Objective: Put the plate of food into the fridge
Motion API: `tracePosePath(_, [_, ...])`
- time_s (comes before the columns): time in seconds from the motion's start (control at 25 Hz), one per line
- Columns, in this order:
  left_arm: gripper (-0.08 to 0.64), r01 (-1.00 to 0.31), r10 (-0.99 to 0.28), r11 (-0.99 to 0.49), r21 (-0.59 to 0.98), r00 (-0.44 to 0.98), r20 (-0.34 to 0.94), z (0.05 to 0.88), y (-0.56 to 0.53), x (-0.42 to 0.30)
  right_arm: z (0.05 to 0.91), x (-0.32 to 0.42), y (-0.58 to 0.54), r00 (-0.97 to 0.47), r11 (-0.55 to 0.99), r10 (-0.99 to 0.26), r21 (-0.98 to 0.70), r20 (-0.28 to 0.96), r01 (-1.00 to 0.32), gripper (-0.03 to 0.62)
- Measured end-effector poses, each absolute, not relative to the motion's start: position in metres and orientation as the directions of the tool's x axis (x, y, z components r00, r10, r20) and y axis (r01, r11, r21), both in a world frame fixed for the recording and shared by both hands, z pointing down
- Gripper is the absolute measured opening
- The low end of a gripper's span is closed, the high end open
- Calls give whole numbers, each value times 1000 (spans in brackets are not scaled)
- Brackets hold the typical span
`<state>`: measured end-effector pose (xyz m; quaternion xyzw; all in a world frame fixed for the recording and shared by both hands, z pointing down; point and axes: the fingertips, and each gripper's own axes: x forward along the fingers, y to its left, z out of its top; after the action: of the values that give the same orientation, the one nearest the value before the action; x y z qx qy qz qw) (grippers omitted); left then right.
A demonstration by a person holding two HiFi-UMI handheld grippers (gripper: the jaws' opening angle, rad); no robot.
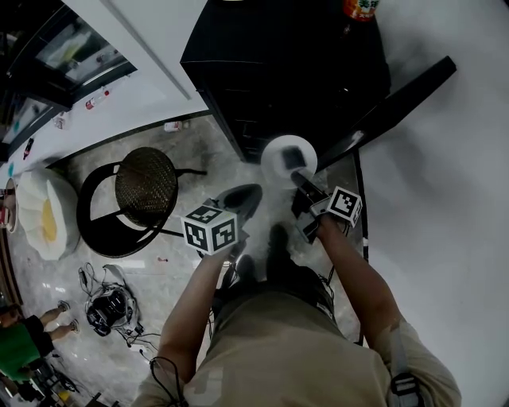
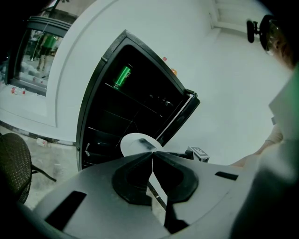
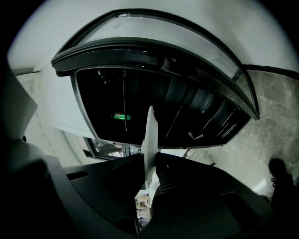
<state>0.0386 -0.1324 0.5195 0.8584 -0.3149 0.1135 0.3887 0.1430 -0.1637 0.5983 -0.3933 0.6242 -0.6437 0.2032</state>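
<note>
The black fridge [image 1: 278, 71] stands open, its door [image 1: 398, 103] swung out to the right. My right gripper [image 1: 298, 176] is shut on the rim of a white plate [image 1: 280, 157] just in front of the fridge's opening. In the right gripper view the plate [image 3: 149, 133] shows edge-on, clamped between the jaws [image 3: 148, 161]. A dark patch lies on the plate; whether it is food I cannot tell. My left gripper [image 1: 238, 200] hangs shut and empty to the plate's lower left. Seen from the left gripper [image 2: 152, 152], the plate [image 2: 135, 142] is before the dark shelves, where a green can [image 2: 123, 76] stands.
A round wicker stool [image 1: 147, 184] on a black frame stands left of the fridge. Cables and a black device [image 1: 107, 306] lie on the marble floor. A person in green [image 1: 20, 342] is at the lower left. A red can [image 1: 362, 8] is on the fridge's top.
</note>
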Motion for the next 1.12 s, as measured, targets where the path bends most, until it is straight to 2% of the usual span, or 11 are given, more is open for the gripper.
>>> tracePosePath(0.8, [12, -641, -450, -479, 600, 766, 459, 525, -128, 41, 605, 145, -194, -594, -140, -769, -969, 236, -204, 41])
tracePosePath(1.0, [12, -638, -442, -477, 604, 769, 463, 528, -127, 44, 613, 148, -199, -581, -173, -769, -961, 268, -215, 41])
tracePosePath(1.12, [12, -641, -441, -473, 605, 766, 467, 531, -125, 43, 616, 147, -205, -580, -160, -779, -969, 240, -188, 41])
